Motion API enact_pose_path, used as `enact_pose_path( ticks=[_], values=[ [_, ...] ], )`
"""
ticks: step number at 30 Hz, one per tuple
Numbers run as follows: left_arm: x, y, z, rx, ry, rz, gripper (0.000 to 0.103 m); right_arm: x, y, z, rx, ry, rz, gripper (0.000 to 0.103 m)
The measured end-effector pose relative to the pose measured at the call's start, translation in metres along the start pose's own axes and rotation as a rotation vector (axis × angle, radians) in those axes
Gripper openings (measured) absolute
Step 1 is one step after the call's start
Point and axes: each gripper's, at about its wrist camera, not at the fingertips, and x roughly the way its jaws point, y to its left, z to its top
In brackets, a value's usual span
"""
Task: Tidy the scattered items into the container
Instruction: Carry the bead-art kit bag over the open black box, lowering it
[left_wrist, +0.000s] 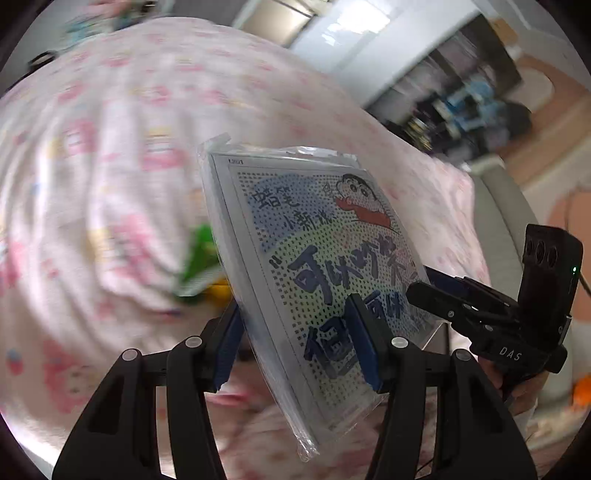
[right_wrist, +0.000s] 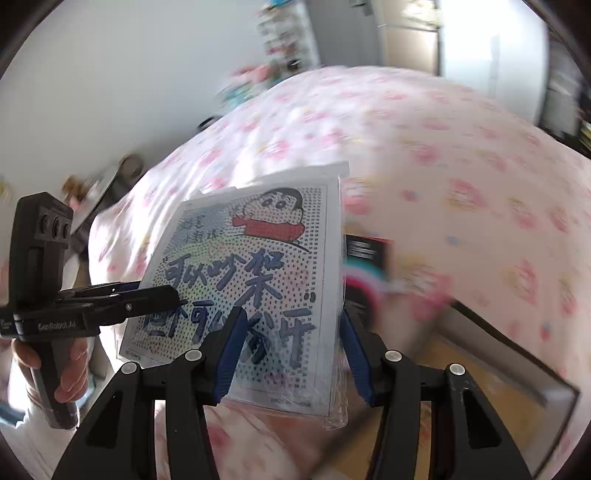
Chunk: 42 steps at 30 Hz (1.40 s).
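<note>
A flat cartoon-printed card pack in a clear plastic sleeve (left_wrist: 314, 258) is held up above the pink patterned bedspread (left_wrist: 110, 147). My left gripper (left_wrist: 295, 343) has its jaws on either side of the pack's lower part. My right gripper (left_wrist: 424, 291) comes in from the right and is shut on the pack's right edge. In the right wrist view the same pack (right_wrist: 258, 288) stands between my right gripper's (right_wrist: 291, 343) blue pads, and the left gripper (right_wrist: 162, 295) grips its left edge. A cardboard box (right_wrist: 480, 398) lies open at lower right.
A green and yellow item (left_wrist: 201, 266) lies on the bed behind the pack. A dark packet with a pink and teal print (right_wrist: 369, 266) lies on the bedspread (right_wrist: 443, 166) beside the box. Shelves and furniture stand beyond the bed (left_wrist: 461, 110).
</note>
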Motion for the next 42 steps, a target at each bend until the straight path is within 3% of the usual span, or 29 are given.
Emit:
enact_pose_path(
  ticks=[8,16,24,42],
  values=[
    [0.067,-0.142,-0.002,0.177,0.1,-0.07,0.056,-0.088,-0.087,-0.054,0.185,-0.09,-0.127,0.048],
    [0.144,-0.207,-0.021,0.253,0.279,-0.098,0.056,-0.127,-0.158,-0.122,0.324,-0.094,-0.207,0.048],
    [0.195,-0.206,-0.051,0.256,0.403,-0.051,0.056,-0.1,-0.19,-0.167,0.411,-0.025,-0.225,0.048],
    [0.238,-0.184,-0.072,0.28,0.477,0.026,0.059,-0.056,-0.206,-0.201,0.46,0.051,-0.228,0.048]
  ],
)
